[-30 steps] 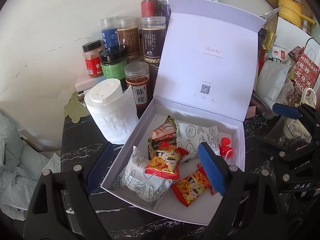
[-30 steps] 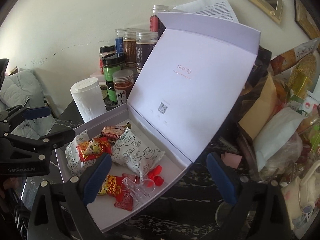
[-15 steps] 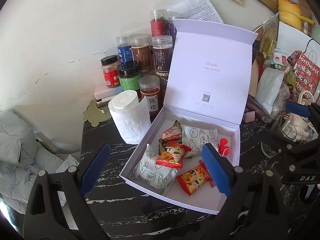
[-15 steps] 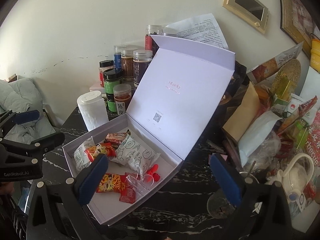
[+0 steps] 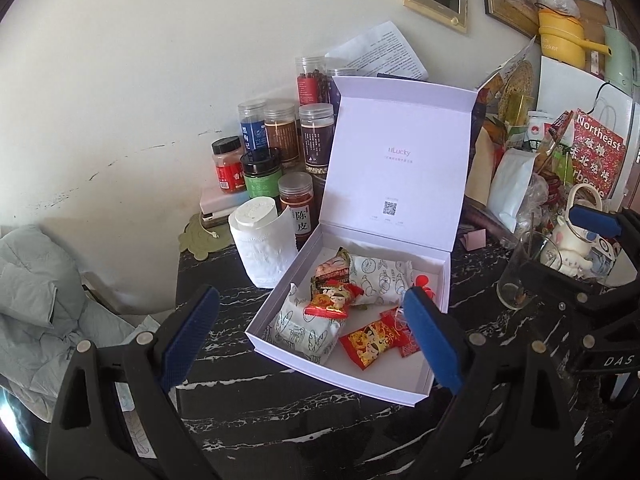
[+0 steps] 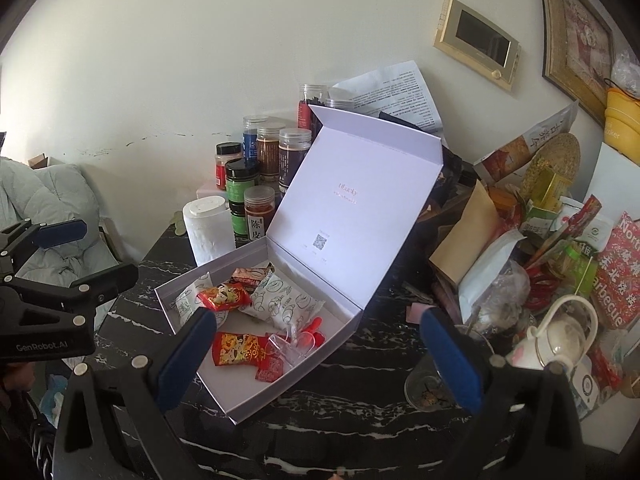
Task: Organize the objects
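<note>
So both grippers are empty and hanging back from the table right now. The left gripper [image 5: 312, 340] has its blue pads spread wide, and they've just been opening a touch more with nothing between them. The right gripper [image 6: 320, 356] is spread just as wide, also holding nothing.

The white box [image 5: 340, 364] sits on the black marble table [image 5: 224, 412] with its lid [image 5: 396, 160] propped up nearly vertical. Inside there's a pile of snack packets [image 5: 340, 304], plus a small red thing [image 5: 422, 282] and a clear plastic piece [image 6: 292, 346] near the front.

What worries me, just guessing:
- that lid is only standing on its hinge, so a bump from a finger could flop it shut or shove it into the jars [image 5: 280, 148] stacked right behind it
- the toilet roll [image 5: 262, 244] stands just beside the box's left wall, easy to knock over when reaching in
- the glass cup [image 5: 520, 276] sits close on the right, near the teapot [image 6: 560, 340] and all that bag clutter, so a wide swing there could tip it
- the packets overlap, so pinching one might drag a neighbour out too
</note>
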`<move>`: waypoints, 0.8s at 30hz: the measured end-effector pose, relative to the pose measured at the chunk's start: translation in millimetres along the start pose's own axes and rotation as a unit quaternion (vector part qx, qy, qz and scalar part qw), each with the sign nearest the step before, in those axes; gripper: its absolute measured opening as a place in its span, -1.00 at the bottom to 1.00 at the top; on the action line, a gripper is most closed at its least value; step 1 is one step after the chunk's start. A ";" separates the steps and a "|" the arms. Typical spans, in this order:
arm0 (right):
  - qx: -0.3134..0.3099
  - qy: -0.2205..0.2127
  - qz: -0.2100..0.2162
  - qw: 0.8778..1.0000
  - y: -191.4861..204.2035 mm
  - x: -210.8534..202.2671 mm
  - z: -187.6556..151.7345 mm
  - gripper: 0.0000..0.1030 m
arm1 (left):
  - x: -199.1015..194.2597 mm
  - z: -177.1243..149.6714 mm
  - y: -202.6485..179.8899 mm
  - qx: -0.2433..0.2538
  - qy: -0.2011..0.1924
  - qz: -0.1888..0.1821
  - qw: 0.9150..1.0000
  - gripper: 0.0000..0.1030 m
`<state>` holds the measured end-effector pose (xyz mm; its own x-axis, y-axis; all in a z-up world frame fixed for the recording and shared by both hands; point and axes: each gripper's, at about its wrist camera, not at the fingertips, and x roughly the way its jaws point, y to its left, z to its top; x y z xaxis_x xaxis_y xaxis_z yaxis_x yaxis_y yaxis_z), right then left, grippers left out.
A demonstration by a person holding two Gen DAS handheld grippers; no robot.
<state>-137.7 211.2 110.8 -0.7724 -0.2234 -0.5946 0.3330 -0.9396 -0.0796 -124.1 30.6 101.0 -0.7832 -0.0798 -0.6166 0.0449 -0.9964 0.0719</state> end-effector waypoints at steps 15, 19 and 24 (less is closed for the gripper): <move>0.003 -0.013 -0.014 1.000 8.4 -50.6 -38.9 0.99 | -47.8 -38.6 -15.4 -0.004 -0.016 -0.004 1.000 0.88; -0.007 -0.013 -0.020 1.000 14.9 -55.9 -52.3 0.99 | -52.7 -51.9 -20.4 -0.003 -0.011 -0.005 1.000 0.89; 0.005 -0.008 -0.017 1.000 17.1 -56.0 -68.6 0.99 | -53.3 -67.7 -21.7 -0.011 -0.003 0.002 1.000 0.90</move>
<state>-51.6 225.5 87.9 -0.7918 -0.1959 -0.5785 0.3020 -0.9489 -0.0919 -41.4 54.5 79.2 -0.7863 -0.0839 -0.6122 0.0618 -0.9965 0.0572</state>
